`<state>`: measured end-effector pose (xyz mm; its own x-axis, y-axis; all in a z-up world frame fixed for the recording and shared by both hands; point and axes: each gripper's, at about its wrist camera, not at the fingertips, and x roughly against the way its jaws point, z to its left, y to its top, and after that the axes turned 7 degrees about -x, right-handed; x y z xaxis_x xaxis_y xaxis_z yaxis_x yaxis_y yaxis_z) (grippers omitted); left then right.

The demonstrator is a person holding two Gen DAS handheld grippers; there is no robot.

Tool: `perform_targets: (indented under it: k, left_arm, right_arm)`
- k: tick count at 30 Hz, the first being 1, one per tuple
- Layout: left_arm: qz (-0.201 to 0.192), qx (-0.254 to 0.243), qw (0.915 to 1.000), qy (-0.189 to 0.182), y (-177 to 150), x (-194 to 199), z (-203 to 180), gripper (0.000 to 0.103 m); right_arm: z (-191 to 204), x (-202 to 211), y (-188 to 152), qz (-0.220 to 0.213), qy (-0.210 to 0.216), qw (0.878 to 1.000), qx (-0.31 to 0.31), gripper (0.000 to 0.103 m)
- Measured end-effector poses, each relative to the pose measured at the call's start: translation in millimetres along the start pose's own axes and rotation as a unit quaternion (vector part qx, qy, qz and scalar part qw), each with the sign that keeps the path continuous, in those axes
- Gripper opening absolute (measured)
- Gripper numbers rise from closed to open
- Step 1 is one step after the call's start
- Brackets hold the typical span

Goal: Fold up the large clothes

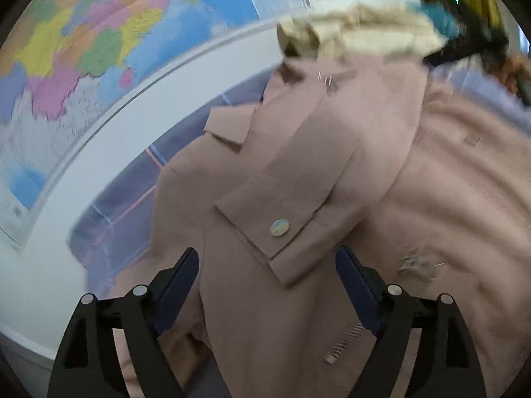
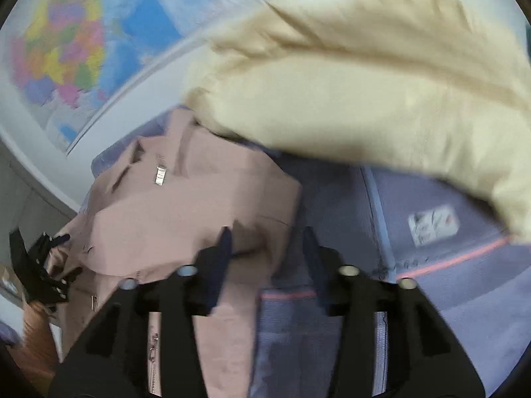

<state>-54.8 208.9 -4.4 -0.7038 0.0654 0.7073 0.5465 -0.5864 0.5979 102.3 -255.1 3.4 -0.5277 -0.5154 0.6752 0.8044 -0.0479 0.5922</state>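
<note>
Pink jacket (image 1: 298,172) spread on blue-grey bed sheet (image 2: 448,315), long axis running away from both claws toward the map wall (image 1: 83,49). Buttoned sleeve cuff (image 1: 272,229) just ahead of left claw (image 1: 267,285), jaws wide, nothing gripped. Right claw (image 2: 265,252) half open, empty, over jacket's edge. Cream garment (image 2: 348,76) blurred; jacket hem cut off.

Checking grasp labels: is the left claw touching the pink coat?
Cannot tell. In the left wrist view the left claw stands open over the pink coat, nothing pinched, but a gap between fingertips and cloth isn't plainly visible.
</note>
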Motion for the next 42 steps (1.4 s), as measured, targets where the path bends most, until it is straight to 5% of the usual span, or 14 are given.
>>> perform_targets:
  k: [5,11,15,17,19,21,26,29,34,39,42]
  left_arm:
    - [0.007,0.049,0.9986,-0.02,9,-12,12,0.09]
    - [0.067,0.083,0.9941,-0.019,35,-64,7,0.061]
    - [0.075,0.088,0.9922,0.046,48,-82,18,0.048]
    - [0.073,0.108,0.99,0.055,48,-81,27,0.052]
    - [0.058,0.133,0.9883,0.048,41,-67,40,0.071]
    - [0.024,0.145,0.988,0.048,30,-40,50,0.074]
    - [-0.04,0.189,0.9723,0.131,-16,53,79,0.084]
    - [-0.017,0.217,0.9563,0.195,-48,80,97,0.087]
    - [0.04,0.282,0.9384,0.196,-105,76,116,0.087]
    - [0.058,0.306,0.9362,0.164,-141,60,113,0.087]
    - [0.046,0.32,0.9356,0.141,-147,56,116,0.081]
  right_arm:
    - [70,-8,5,0.004,0.047,0.995,0.084,0.056]
    - [132,-70,-12,0.071,0.063,0.984,0.153,0.056]
    - [160,-103,-25,0.093,0.026,0.975,0.201,0.056]
    - [162,-108,-27,0.098,0.023,0.976,0.193,0.057]
    - [163,-102,-26,0.098,0.042,0.978,0.178,0.057]
    - [176,-96,-27,0.093,0.059,0.976,0.187,0.057]
    - [221,-105,-38,0.099,0.08,0.962,0.242,0.063]
    - [229,-126,-47,0.128,0.064,0.958,0.249,0.065]
    - [238,-132,-45,0.134,0.078,0.962,0.227,0.066]
    - [288,-95,-63,0.127,0.185,0.935,0.275,0.075]
    - [338,-94,-92,0.152,0.243,0.901,0.327,0.076]
